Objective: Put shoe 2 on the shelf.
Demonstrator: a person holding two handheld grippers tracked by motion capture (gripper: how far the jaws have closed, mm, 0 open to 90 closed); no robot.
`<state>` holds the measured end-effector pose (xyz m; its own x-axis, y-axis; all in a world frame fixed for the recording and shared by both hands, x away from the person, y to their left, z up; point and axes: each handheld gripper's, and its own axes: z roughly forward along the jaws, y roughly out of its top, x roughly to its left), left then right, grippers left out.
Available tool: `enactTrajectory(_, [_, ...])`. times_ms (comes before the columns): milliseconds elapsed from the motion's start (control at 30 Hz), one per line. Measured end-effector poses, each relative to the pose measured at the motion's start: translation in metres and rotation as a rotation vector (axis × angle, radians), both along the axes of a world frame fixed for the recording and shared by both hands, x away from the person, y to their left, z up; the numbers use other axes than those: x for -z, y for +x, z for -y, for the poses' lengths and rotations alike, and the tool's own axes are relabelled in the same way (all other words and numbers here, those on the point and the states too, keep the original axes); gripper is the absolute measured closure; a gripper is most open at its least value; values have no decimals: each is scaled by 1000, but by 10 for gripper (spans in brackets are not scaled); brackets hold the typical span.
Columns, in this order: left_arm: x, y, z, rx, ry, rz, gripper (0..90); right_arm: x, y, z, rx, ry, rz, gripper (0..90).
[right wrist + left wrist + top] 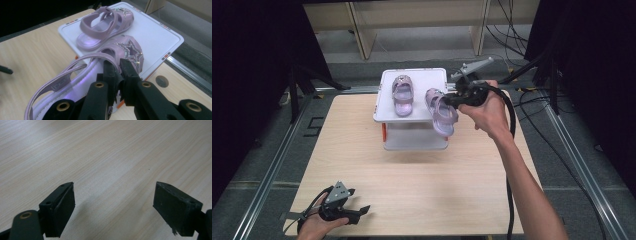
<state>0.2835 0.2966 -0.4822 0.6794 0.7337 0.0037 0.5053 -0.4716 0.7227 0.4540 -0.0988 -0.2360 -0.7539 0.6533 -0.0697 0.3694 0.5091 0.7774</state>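
Two lilac sandals, one (402,95) on white shelf (438,80), one (441,111) in right gripper (451,98) jaws

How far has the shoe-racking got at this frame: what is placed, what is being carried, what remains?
Done: one purple sandal sits on the top shelf of the white rack. In hand: the right gripper is shut on the second sandal, held at the rack's right front edge, partly over the shelf. Left: setting it down beside its mate and letting go. The left gripper rests open over the table, idle.

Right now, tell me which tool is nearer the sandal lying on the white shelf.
Right. The right tool holds the other sandal just beside the sandal on the shelf; the left tool rests open at the table's near edge.
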Motion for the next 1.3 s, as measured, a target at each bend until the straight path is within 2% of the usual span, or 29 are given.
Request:
enactTrajectory(67, [0, -1, 1, -15, -11, -12, 170, 0, 11, -6, 7, -10, 1, 843])
enactTrajectory(100, [0, 3, -1, 17, 12, 38, 170, 1, 20, -12, 46, -5, -26, 843])
enactTrajectory(133, [0, 3, -1, 17, 12, 38, 170, 1, 20, -12, 46, -5, -26, 843])
enactTrajectory(167, [0, -1, 1, 3, -6, -24, 170, 2, 31, -17, 54, -20, -12, 843])
enactTrajectory(200, [0, -1, 1, 3, -6, -24, 170, 2, 31, -17, 54, -20, -12, 843])
enactTrajectory(233, [1, -1, 2, 3, -16, -1, 170, 4, 40, -22, 62, -25, -6, 843])
enactTrajectory(333, [1, -2, 3, -6, -40, -7, 170, 6, 50, -26, 68, -26, 3, 843])
enactTrajectory(367, [0, 0, 3, 6, -12, 3, 170, 9, 58, -30, 91, -34, -2, 843])
enactTrajectory(467, [0, 0, 2, 10, -10, 10, 170, 12, 65, -34, 99, -52, 14, 842])
enactTrajectory(500, [0, 0, 2, 11, -10, 10, 170, 13, 68, -37, 110, -54, 3, 842])
enactTrajectory(533, [0, 0, 2, 12, -10, 11, 170, 15, 74, -40, 118, -75, 20, 841])
enactTrajectory(600, [0, 0, 2, 14, -9, 12, 171, 16, 76, -43, 134, -64, 11, 842])
enactTrajectory(633, [-2, 0, 2, 19, -1, -3, 170, 18, 83, -45, 126, -75, 27, 842])
enactTrajectory(733, [-1, -1, 3, 11, -9, -6, 170, 22, 91, -51, 138, -85, 39, 840])
enactTrajectory(800, [0, 0, 3, 11, -13, 5, 170, 23, 93, -52, 136, -93, 50, 839])
enactTrajectory(900, [-1, -1, 3, -2, -7, -10, 170, 27, 99, -58, 151, -82, 48, 839])
enactTrajectory(933, [-1, 1, 2, 7, 0, 3, 170, 28, 101, -60, 156, -84, 49, 839])
enactTrajectory(967, [-1, 0, 3, 8, -7, -10, 170, 29, 103, -61, 160, -88, 48, 838])
enactTrajectory(1033, [-2, 0, 3, 10, -4, 1, 170, 35, 105, -69, 147, -114, 59, 832])
enactTrajectory(1067, [-1, -2, 4, -10, -19, -19, 170, 35, 105, -69, 147, -114, 59, 832])
enactTrajectory(1100, [0, 0, 3, 18, -8, 6, 170, 39, 105, -72, 129, -117, 67, 828])
enactTrajectory(1200, [0, 0, 3, 18, -6, 4, 170, 41, 104, -76, 128, -121, 60, 822])
enactTrajectory(1300, [-1, -2, 4, 3, -27, -2, 170, 42, 102, -80, 126, -131, 55, 814])
